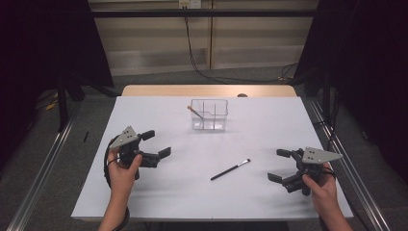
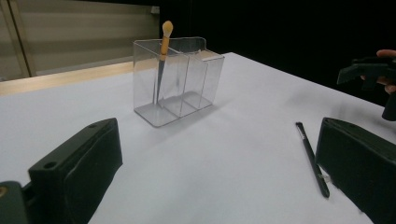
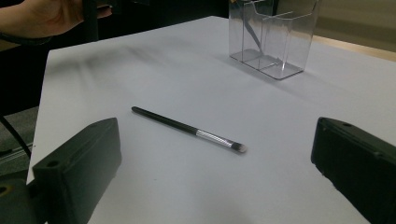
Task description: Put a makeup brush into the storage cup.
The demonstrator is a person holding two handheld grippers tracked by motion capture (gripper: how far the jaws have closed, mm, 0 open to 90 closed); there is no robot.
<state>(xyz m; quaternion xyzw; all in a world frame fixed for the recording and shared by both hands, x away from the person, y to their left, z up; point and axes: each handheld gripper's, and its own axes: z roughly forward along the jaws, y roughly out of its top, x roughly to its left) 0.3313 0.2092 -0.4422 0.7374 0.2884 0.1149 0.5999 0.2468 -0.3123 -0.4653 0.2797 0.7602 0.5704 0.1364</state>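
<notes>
High view: your left gripper (image 1: 155, 142) and right gripper (image 1: 278, 165) rest low, jaws wide, empty; black brush (image 1: 230, 169) lies between them, 6 o'clock of the clear organizer (image 1: 209, 115)

A compartmented organizer (image 1: 209, 115) stands on the worktop (image 1: 269, 115) near the middle of its far edge, with a makeup brush (image 1: 195, 112) leaning in its left compartment. A second brush (image 1: 230, 169) lies flat nearer the front edge, between the left gripper (image 1: 156, 143) and the right gripper (image 1: 279, 165), closer to the right one.
</notes>
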